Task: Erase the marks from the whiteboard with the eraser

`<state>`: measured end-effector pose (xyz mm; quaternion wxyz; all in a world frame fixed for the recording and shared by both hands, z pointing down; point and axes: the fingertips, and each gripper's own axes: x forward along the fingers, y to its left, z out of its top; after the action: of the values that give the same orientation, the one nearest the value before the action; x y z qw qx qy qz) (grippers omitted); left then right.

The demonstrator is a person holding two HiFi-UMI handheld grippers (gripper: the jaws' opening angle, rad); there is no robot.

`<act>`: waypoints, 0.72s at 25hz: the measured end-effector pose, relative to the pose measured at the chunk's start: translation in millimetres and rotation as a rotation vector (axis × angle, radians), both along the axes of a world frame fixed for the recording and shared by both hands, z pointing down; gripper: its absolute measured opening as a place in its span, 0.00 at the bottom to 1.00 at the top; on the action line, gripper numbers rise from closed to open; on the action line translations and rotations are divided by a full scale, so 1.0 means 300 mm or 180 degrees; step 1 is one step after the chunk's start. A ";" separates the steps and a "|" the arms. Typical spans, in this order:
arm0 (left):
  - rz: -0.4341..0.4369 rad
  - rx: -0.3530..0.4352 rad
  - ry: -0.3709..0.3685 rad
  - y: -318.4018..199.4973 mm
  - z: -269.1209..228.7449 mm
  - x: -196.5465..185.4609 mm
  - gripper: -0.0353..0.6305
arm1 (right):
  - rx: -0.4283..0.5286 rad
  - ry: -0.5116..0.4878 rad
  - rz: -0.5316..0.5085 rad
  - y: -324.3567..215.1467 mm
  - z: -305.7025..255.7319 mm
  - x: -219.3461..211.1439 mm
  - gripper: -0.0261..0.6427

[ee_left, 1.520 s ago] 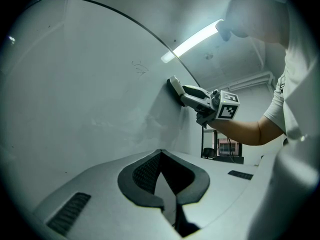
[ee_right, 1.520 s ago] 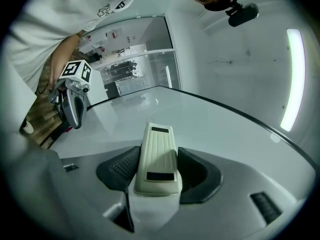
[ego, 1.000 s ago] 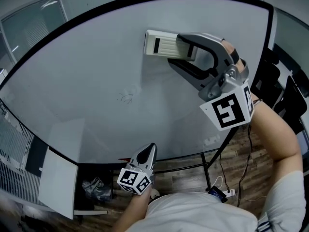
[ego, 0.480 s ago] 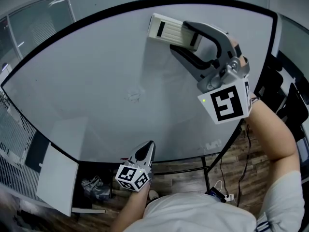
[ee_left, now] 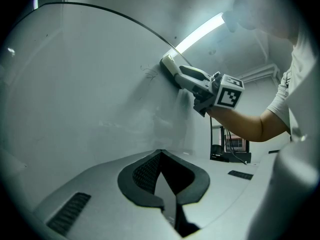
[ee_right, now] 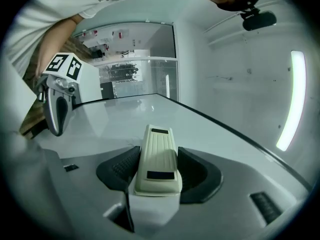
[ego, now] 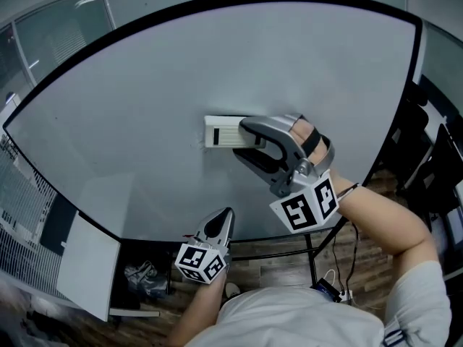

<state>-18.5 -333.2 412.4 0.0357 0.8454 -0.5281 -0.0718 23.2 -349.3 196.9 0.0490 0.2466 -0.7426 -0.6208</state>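
Eraser, one cream ribbed plastic block [ego: 221, 131], presses flat on the single white whiteboard [ego: 130, 78] at mid-frame, the jaws of the right gripper [ego: 241, 140] clenched on its sides. One faint scribbled mark [ee_left: 148, 73] sits just left of it; the left gripper [ego: 221, 221], at lower centre, has jaws pressed together, empty.

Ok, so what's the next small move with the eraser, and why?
I'd likely slide the eraser a little toward the head view's left, across the faint scribble that lies just off its front end on the whiteboard. The right tongs are shut on the eraser, so it is ready to wipe.
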 end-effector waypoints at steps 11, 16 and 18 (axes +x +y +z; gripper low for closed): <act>-0.0141 -0.0065 0.0018 -0.010 0.010 -0.076 0.06 | -0.0169 0.0486 -0.0033 0.006 0.341 -0.085 0.40; -0.0167 -0.0044 -0.0141 0.009 -0.008 -0.064 0.06 | 0.0060 0.0614 0.0009 0.004 0.271 -0.073 0.40; -0.0152 -0.0040 -0.0182 0.016 -0.017 -0.055 0.06 | 0.0167 0.0552 0.0016 0.003 0.194 -0.066 0.40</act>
<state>-34.8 -328.4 407.3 0.0241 0.8340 -0.5493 -0.0451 3.5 -348.5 254.9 0.1081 0.1950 -0.7184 -0.6590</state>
